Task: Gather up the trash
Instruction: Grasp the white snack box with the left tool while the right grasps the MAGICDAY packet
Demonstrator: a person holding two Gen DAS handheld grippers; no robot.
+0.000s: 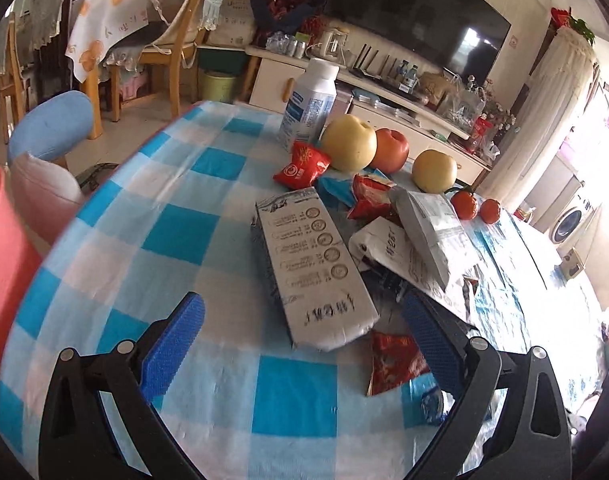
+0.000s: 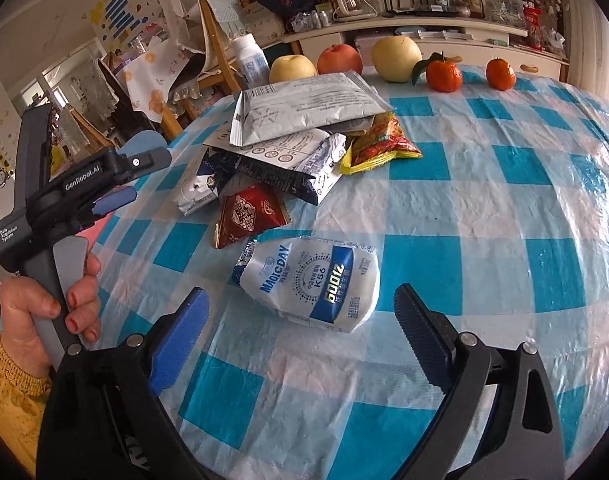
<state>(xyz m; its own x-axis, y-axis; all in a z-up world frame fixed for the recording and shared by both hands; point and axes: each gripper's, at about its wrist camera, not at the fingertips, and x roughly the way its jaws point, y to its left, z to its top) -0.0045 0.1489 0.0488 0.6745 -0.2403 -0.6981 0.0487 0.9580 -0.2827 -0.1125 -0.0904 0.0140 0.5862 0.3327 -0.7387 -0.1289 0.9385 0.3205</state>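
Nothing is collected yet, judging by the table: every wrapper lies on the checked tablecloth (image 2: 484, 200). The right gripper (image 2: 300, 344) stands wide open and empty, and the white milk pouch (image 2: 310, 282) lies just beyond its tips, long axis running across between the jaws. The left gripper (image 1: 304, 340) is likewise wide and empty. Beyond the pouch lies the red triangular packet (image 2: 250, 214), then the wrapper heap (image 2: 288, 140); fruit (image 2: 396, 58) stands farthest.
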